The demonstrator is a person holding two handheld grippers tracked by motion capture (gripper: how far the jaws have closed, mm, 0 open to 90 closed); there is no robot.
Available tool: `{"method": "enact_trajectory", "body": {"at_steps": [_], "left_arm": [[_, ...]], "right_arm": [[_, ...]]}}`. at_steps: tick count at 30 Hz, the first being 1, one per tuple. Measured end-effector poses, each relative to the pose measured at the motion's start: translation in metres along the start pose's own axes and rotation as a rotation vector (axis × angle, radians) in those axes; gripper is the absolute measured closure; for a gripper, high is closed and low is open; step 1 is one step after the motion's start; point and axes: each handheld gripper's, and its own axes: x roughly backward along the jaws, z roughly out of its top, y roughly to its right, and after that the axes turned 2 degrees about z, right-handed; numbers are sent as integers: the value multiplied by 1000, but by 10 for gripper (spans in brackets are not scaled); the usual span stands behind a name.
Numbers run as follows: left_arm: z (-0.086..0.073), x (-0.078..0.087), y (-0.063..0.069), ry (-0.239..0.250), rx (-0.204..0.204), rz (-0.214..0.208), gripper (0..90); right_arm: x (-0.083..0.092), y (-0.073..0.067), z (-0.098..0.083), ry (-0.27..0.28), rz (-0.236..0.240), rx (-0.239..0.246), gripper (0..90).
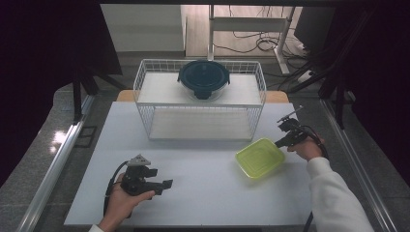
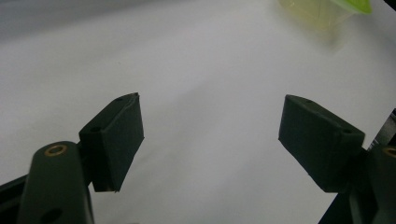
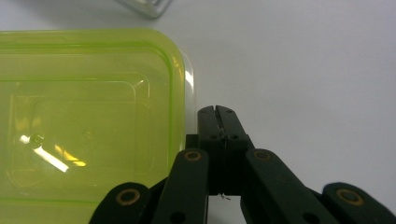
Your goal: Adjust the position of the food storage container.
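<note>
Green lidded box (image 1: 260, 157) lies flat on the desk (image 1: 203, 169), at 5 o'clock from the wire rack (image 1: 199, 99). My right gripper (image 1: 279, 143) sits just beside the box at its 2 o'clock edge, jaws pressed together, nothing between them. My left gripper (image 1: 167, 184), well apart at the box's 8 o'clock, has jaws wide, empty. A dark round container (image 1: 203, 78) rests on the rack's top shelf.
</note>
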Motion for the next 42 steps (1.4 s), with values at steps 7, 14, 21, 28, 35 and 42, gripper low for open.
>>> {"method": "enact_trajectory", "body": {"at_steps": [7,14,21,28,35,42], "left_arm": [[0,-1,1,-3,1,-3,218],[0,-2,2,-9,0,-6,218],[-1,-3,2,-10,-1,-5,219],[-1,-3,2,-11,-1,-7,219],[-1,-3,3,-14,-2,-6,220],[-1,-4,3,-16,-2,-6,220]], "right_arm": [[-2,-21,-7,10,36,15,888],[-5,-46,-14,21,66,59,887],[-8,-59,-19,30,95,76,887],[-6,-69,-25,23,110,101,887],[-6,-70,-31,10,99,106,887],[-4,-82,-34,-3,119,136,887]]}}
